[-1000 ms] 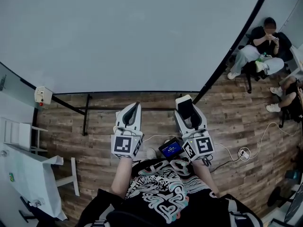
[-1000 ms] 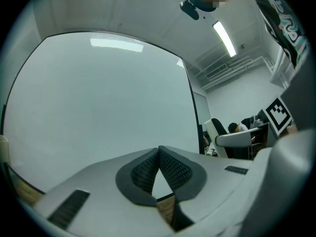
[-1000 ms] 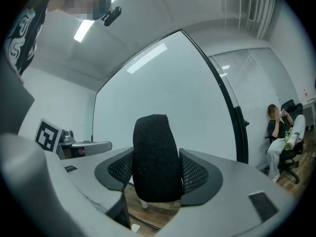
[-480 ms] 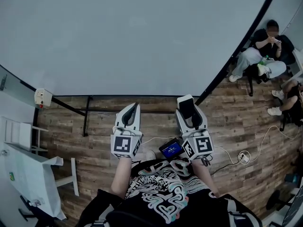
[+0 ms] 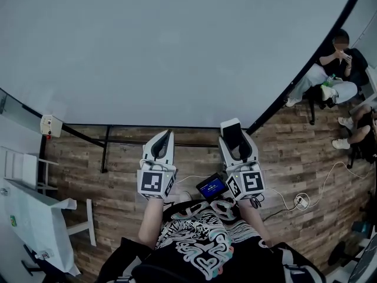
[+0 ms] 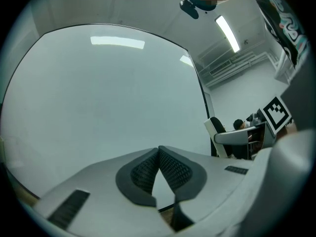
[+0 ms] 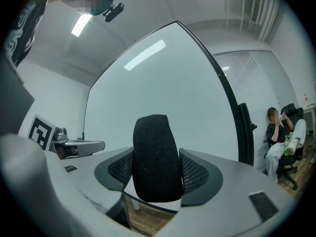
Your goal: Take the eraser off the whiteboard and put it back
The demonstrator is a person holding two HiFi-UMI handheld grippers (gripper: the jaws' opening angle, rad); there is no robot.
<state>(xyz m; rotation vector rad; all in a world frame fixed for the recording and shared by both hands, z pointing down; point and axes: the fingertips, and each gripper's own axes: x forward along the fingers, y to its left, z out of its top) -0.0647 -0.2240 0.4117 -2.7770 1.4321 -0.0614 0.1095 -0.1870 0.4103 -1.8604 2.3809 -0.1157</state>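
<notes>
A big blank whiteboard [image 5: 177,46] fills the upper part of the head view and stands straight ahead of both grippers. My right gripper [image 7: 157,169] is shut on a black felt eraser [image 7: 156,157], which stands upright between the two pads. In the head view that eraser [image 5: 232,135] shows as a dark block in the right gripper [image 5: 237,139], a short way from the board. My left gripper [image 6: 158,168] points at the whiteboard [image 6: 108,98] with its pads together and nothing between them; in the head view the left gripper [image 5: 162,142] sits beside the right one.
The whiteboard's dark stand bar [image 5: 106,149] crosses the wooden floor below the board. A person sits on a chair [image 5: 330,69] at the right, another seated person [image 5: 359,128] lower right. White furniture [image 5: 35,217] stands at the left. A cable and socket [image 5: 301,200] lie on the floor.
Both grippers have drifted a little closer to the whiteboard, which now fills more of the head view. The right gripper keeps its hold on the eraser.
</notes>
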